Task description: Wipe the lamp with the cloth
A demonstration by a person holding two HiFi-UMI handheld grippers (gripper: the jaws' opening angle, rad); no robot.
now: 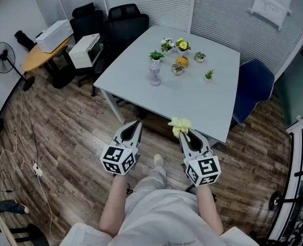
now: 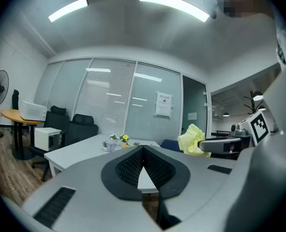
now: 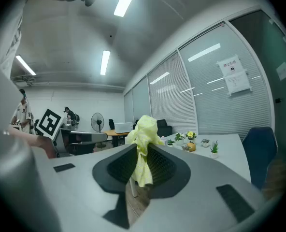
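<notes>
- Your left gripper [image 1: 136, 123] was held roughly level over the wooden floor [image 1: 64, 137], short of the white table [image 1: 202, 101]. Its jaws were together with nothing between them.
- Your right gripper [image 1: 185, 133] was held just beside the left one, at about the same height. Its jaws were clamped on the yellow cloth [image 1: 179, 125].
- The cloth was pale yellow, soft and crumpled. A bunch of it stood up above the jaw tips, and a short tail hung down between the pads.
- The table stood ahead of you, well apart from both grippers. Small potted plants [image 1: 156, 55], a clear vase [image 1: 155, 75] and an orange object [image 1: 182, 61] were grouped near its middle.
- No lamp could be identified with certainty among these small items.
- Judged progress: the cloth was in hand, so the pick-up was complete. You had not yet reached the table, and the cloth touched nothing on it. The approach, locating the lamp and all of the wiping remained.
</notes>
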